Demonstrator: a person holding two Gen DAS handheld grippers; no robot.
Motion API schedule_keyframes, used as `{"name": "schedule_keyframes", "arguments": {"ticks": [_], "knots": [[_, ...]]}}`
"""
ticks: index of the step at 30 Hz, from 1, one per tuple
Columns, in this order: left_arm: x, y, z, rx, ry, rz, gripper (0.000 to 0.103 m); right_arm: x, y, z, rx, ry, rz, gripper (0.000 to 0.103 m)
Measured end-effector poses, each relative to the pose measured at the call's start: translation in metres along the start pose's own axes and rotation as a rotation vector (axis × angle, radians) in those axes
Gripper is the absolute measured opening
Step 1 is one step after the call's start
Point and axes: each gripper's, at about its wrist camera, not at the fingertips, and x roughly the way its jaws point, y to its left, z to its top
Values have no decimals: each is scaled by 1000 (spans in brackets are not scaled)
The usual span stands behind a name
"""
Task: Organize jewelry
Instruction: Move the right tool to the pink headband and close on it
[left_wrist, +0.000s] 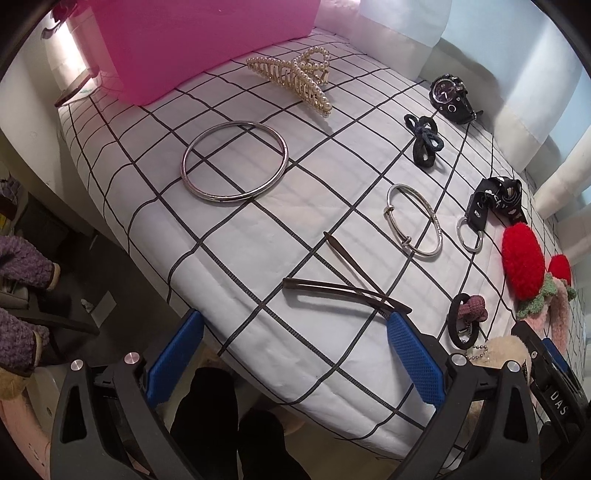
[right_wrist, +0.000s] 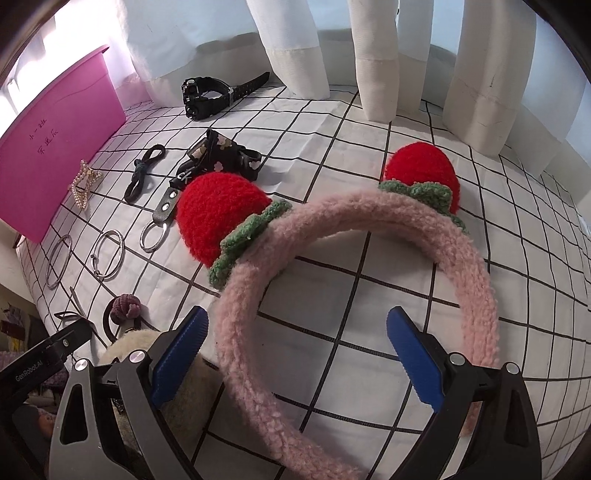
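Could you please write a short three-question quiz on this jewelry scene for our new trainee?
1. True or false: the pearl hair claw lies inside the pink bin.
2. Which lies nearer the black watch: A the large silver bangle, B the navy bow hair tie?
3. What fluffy item lies between the open fingers of the right gripper?

Key: 1 false, it lies on the checked cloth beside the bin. 2 B. 3 the pink headband with red strawberries.
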Motion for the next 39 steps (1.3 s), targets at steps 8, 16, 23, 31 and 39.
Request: {"name": "schedule_keyframes", "arguments": {"ticks": [8, 16, 23, 31, 39], "knots": [[-10, 0, 2, 2, -49, -17, 97, 1, -1, 1, -15, -15, -1, 94], [-10, -23, 3, 144, -109, -34, 97, 0, -2, 0, -10, -21, 4, 94], [-3, -29, -1, 248, -157, 5, 97, 0, 0, -2, -22, -24, -9, 94], [-11, -42, -12, 354, -220, -49, 67, -1, 1, 0, -38, -26, -22, 86], [-13, -38, -13, 347, -219, -76, 66, -11, -1, 0, -64, -49, -12, 12]]}}
